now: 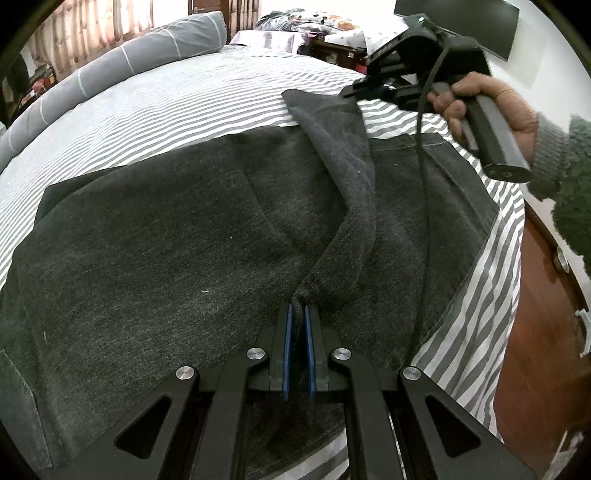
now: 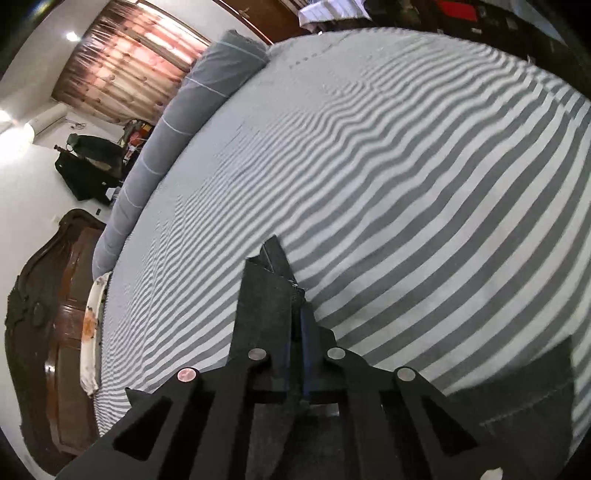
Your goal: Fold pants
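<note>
Dark grey pants lie spread on a striped bed. My left gripper is shut on a pinched ridge of the pants fabric near the front edge. A raised fold runs from it up to my right gripper, held by a hand at the upper right and shut on the far end of the fabric. In the right wrist view, my right gripper grips a pants edge that sticks out past its fingertips above the striped sheet.
A long grey bolster lies along the bed's far side, also in the right wrist view. A wooden cabinet stands at the right. A dark wooden headboard is at the left. Cluttered furniture stands behind the bed.
</note>
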